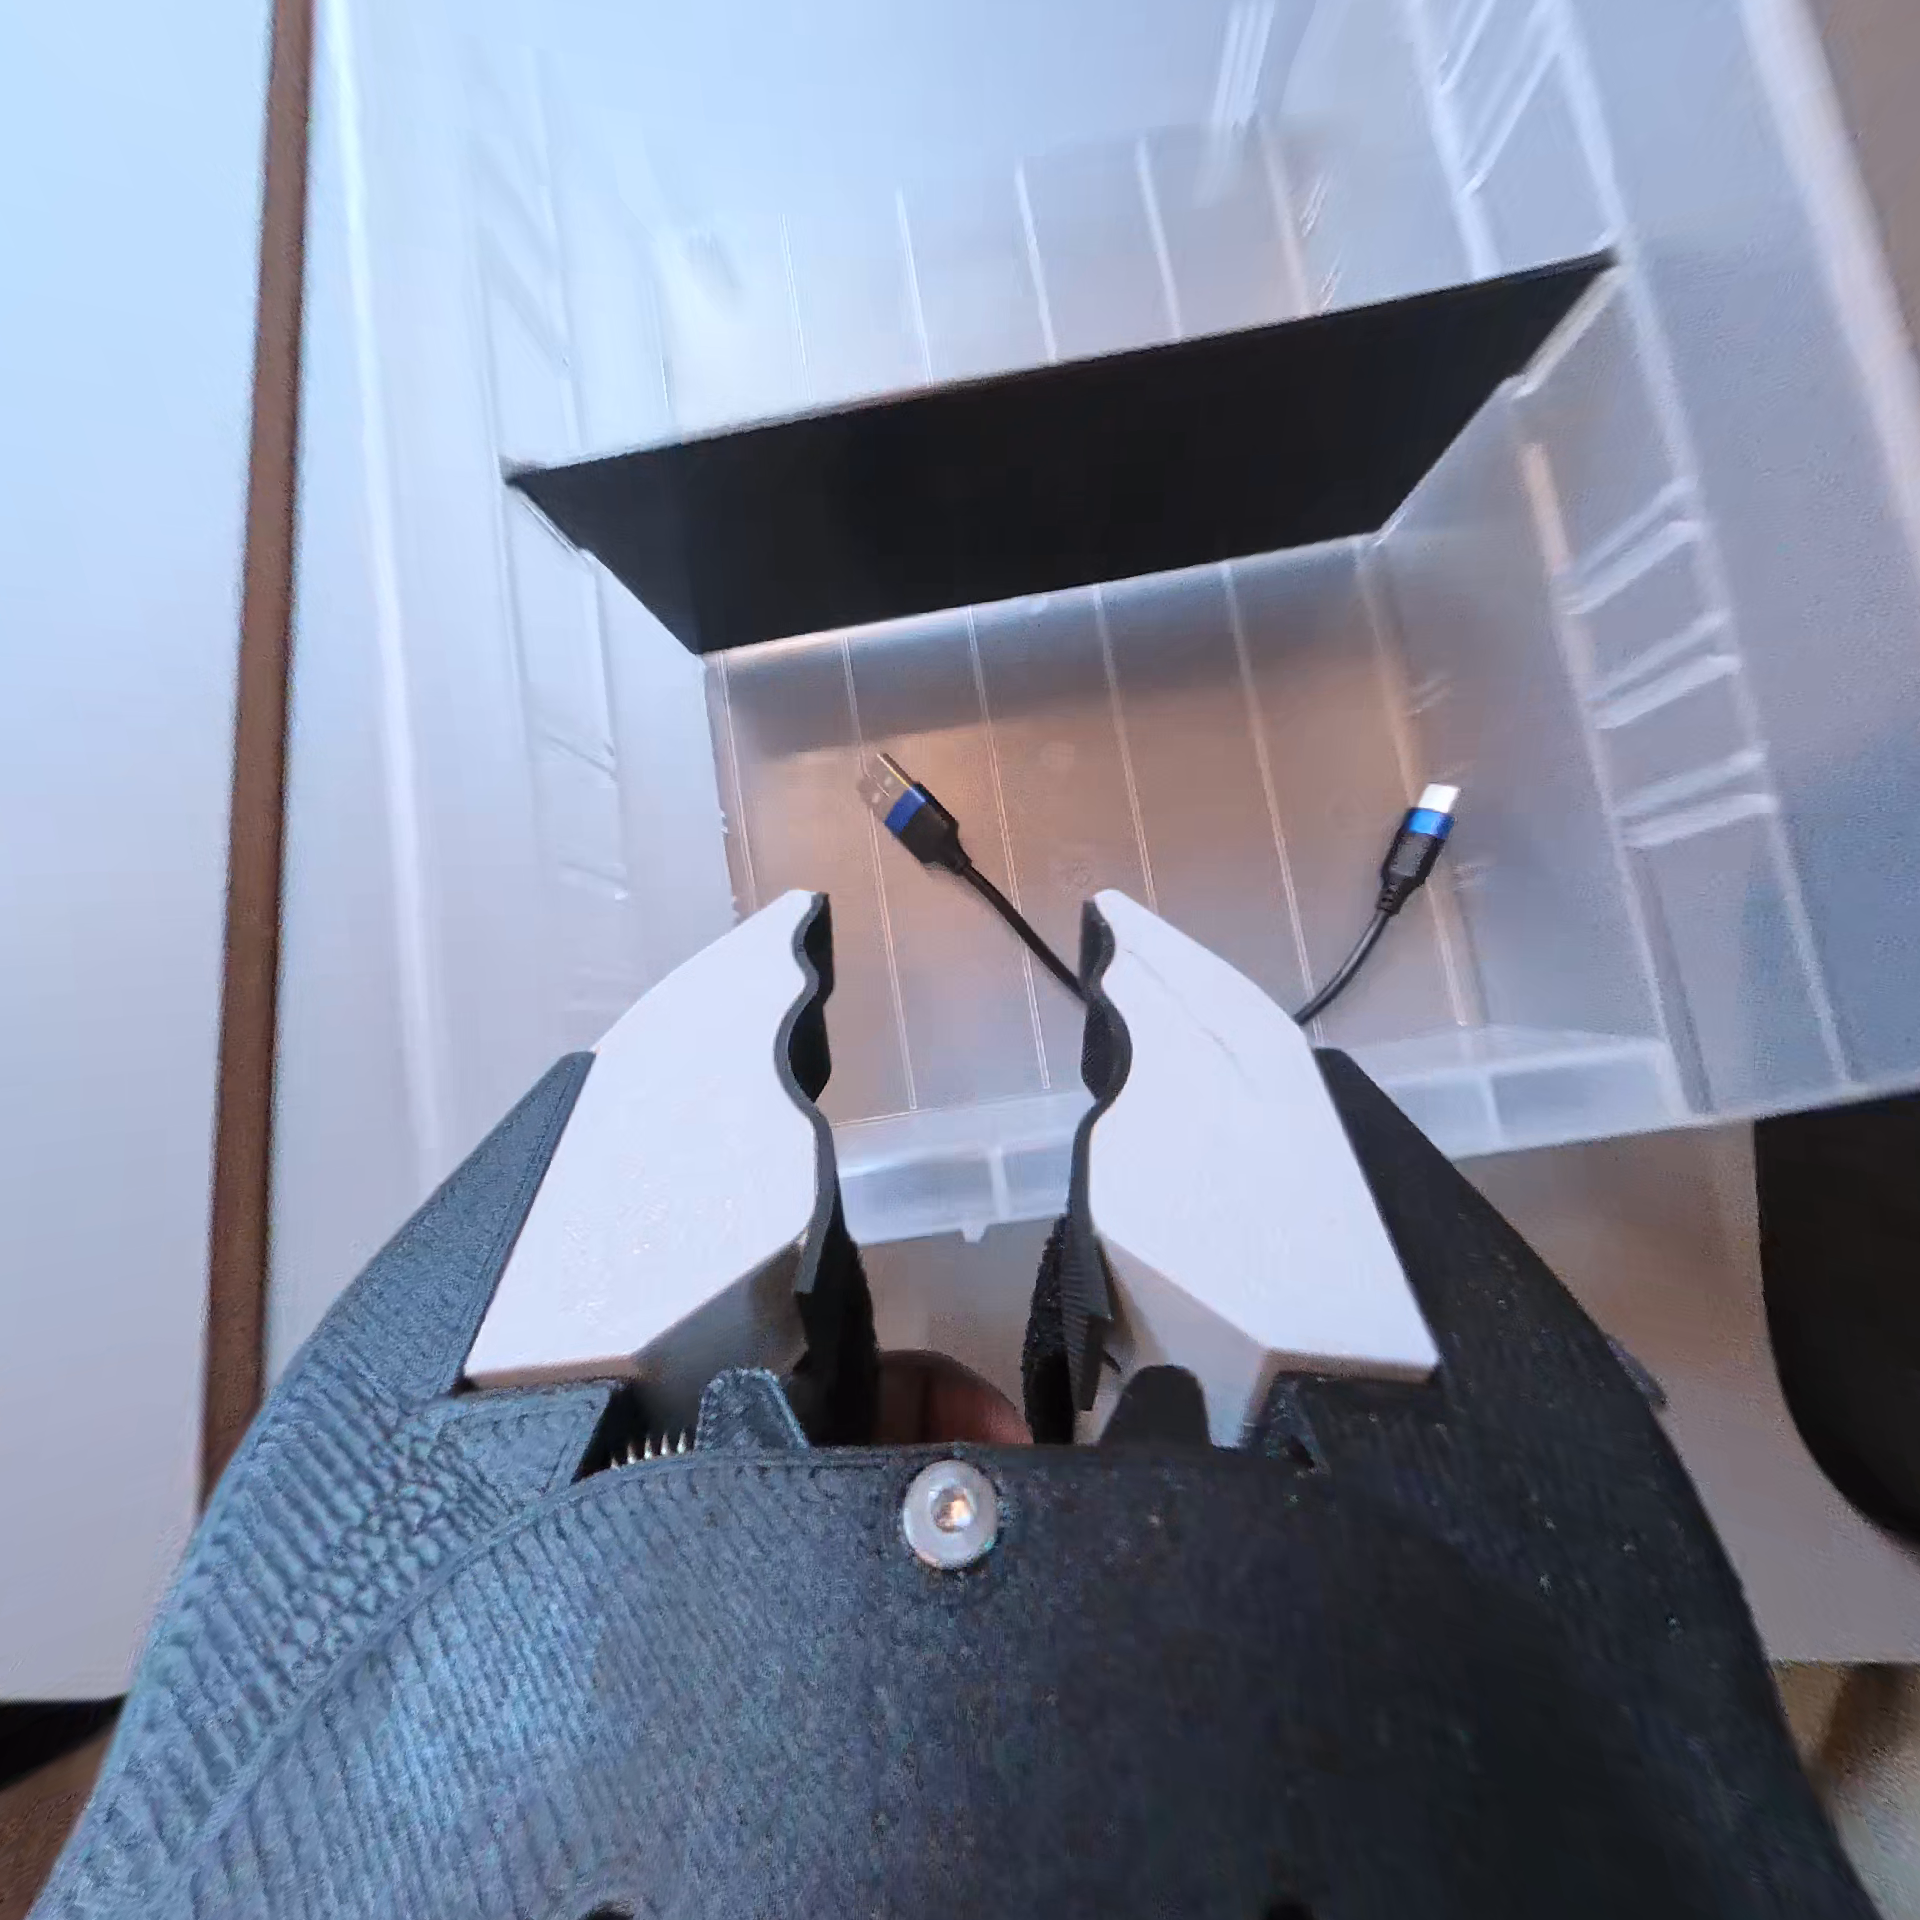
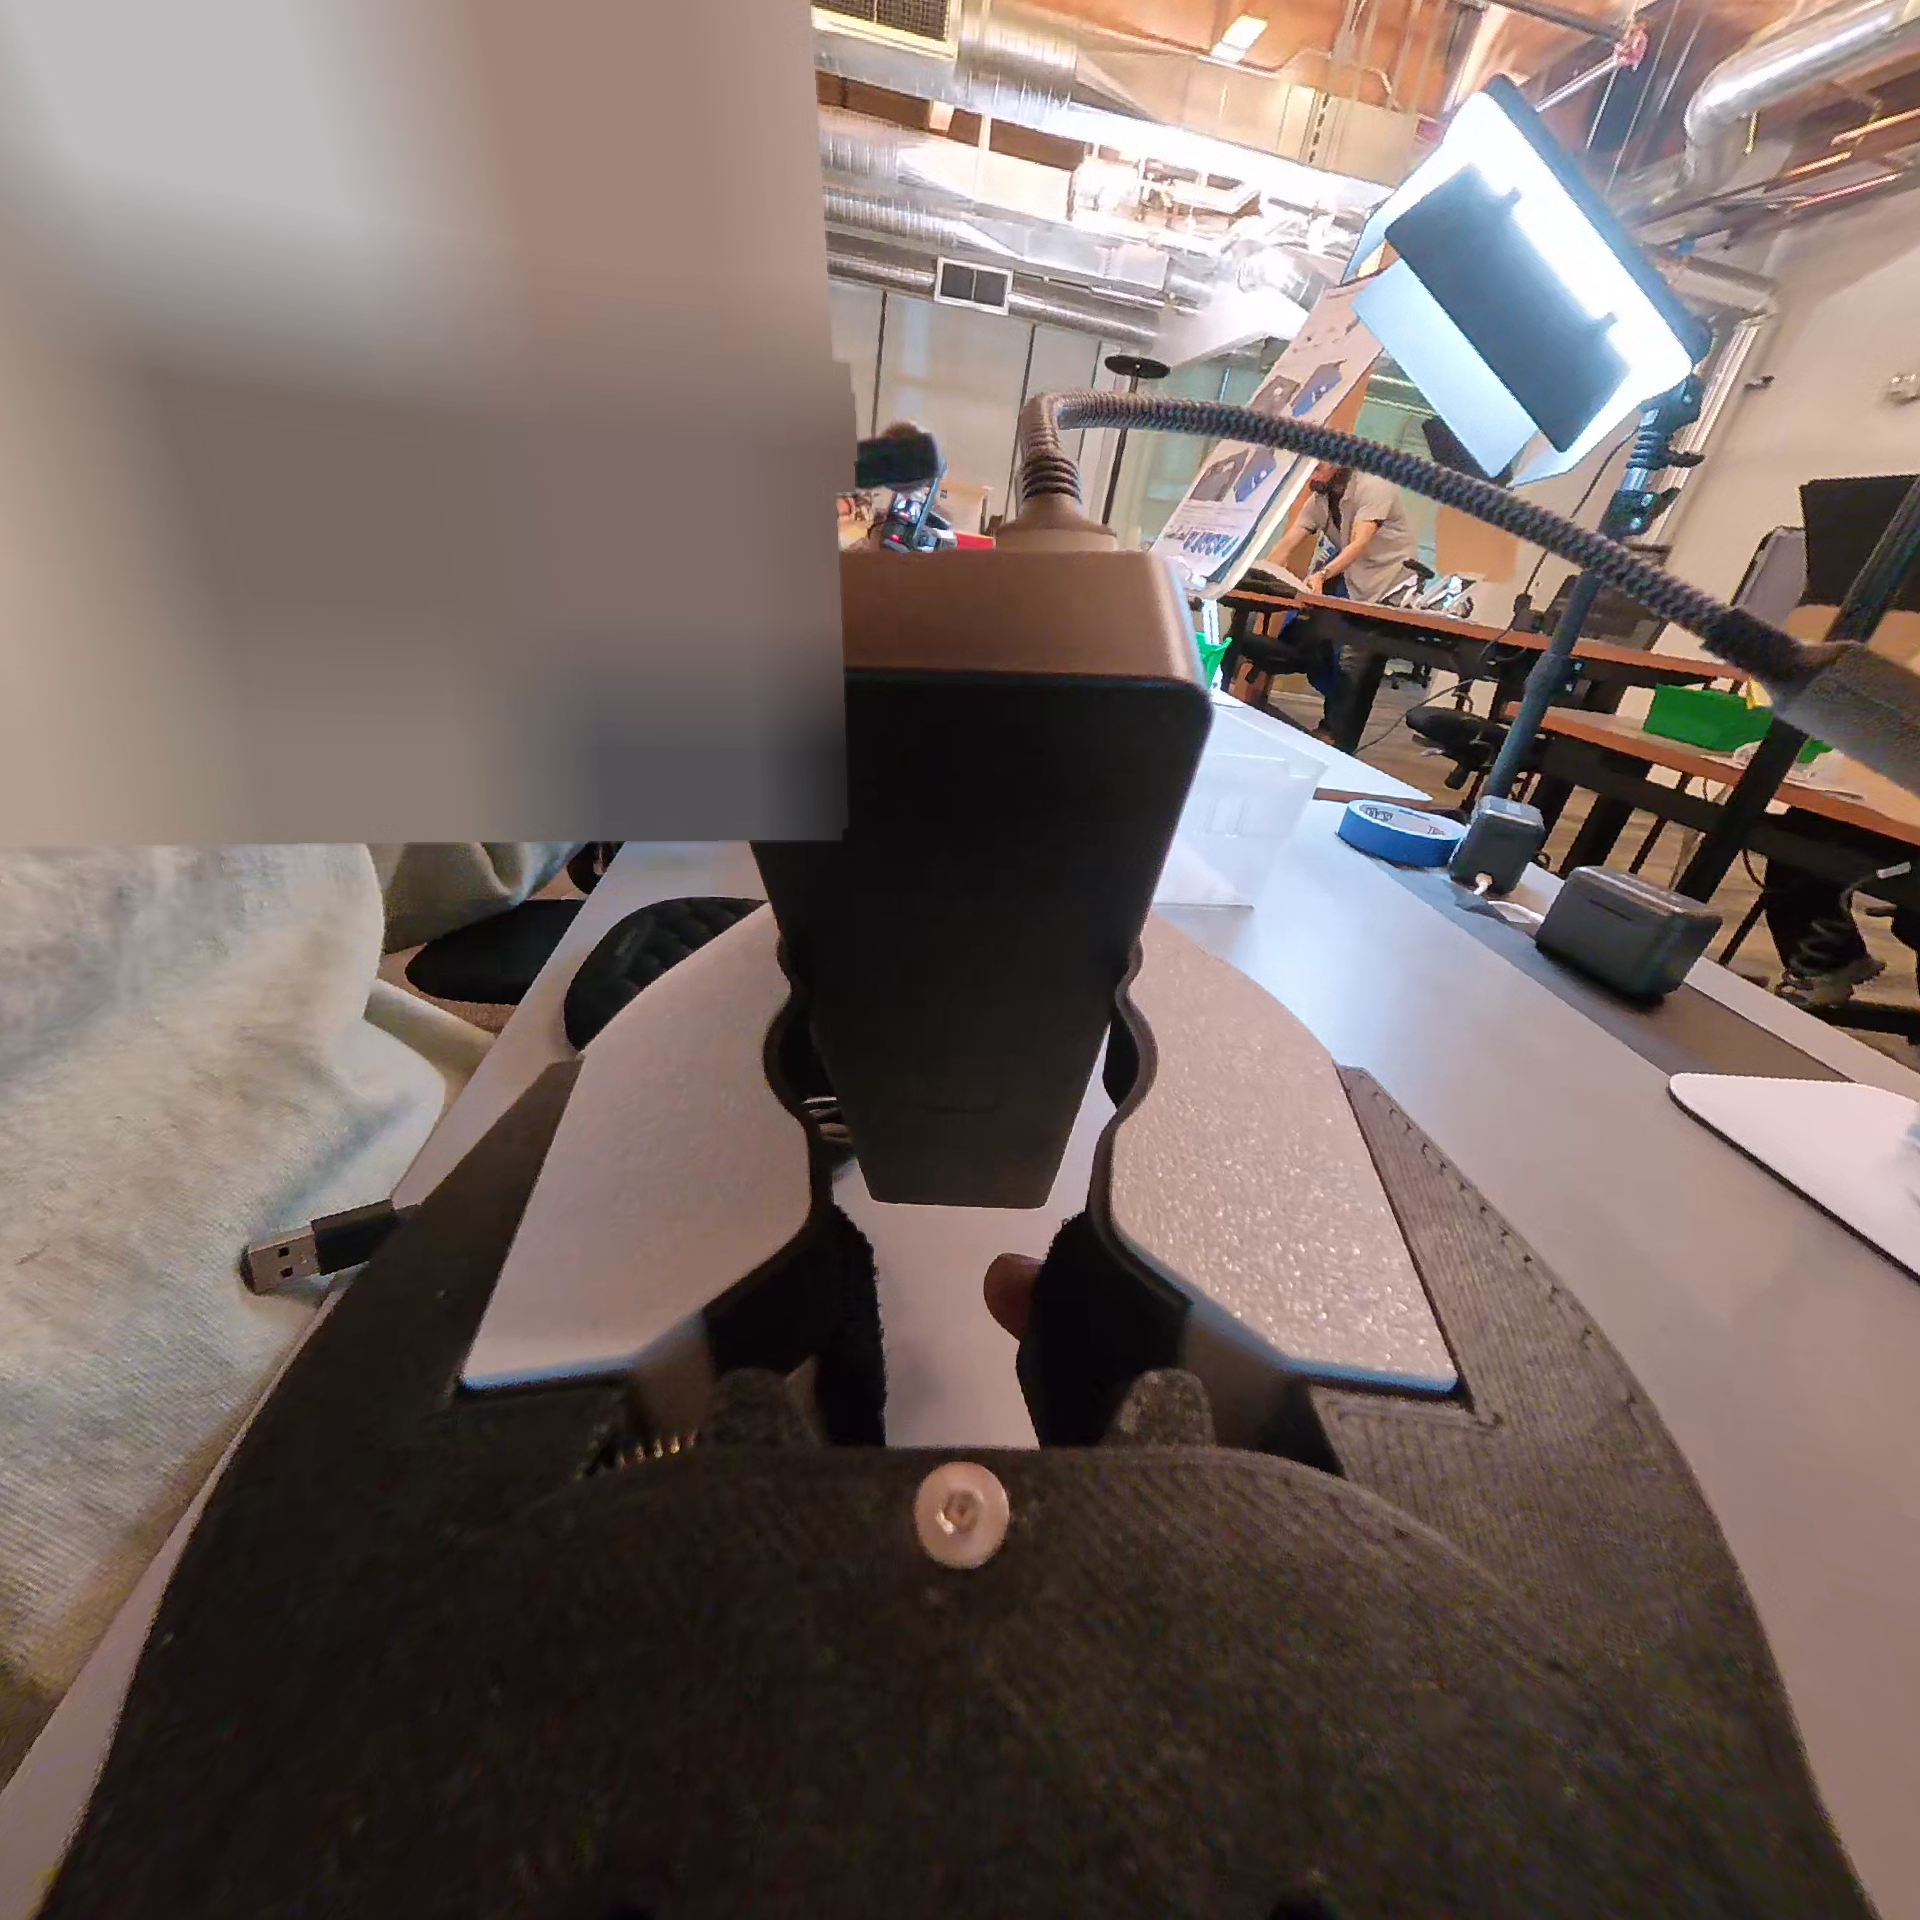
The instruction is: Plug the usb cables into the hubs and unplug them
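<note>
Here, the left hand-held gripper (image 1: 956, 935) hovers spread and empty, tilted down over a clear bin (image 1: 1621, 831); inside lies a black cable, its flat plug (image 1: 904, 805) at eleven o'clock and small plug (image 1: 1418, 842) at two. Closing squarely on the flat plug's body would likely serve best. The right hand-held gripper (image 2: 956, 977), raised level, pinches a dark hub (image 2: 997, 894) above the surface (image 2: 1455, 1091).

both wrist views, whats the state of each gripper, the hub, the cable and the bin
left gripper: open, empty, above the bin
right gripper: shut on the hub
hub: held upright, braided lead on top
cable: unplugged, both plugs lying loose in the bin
bin: clear, lidless
</note>
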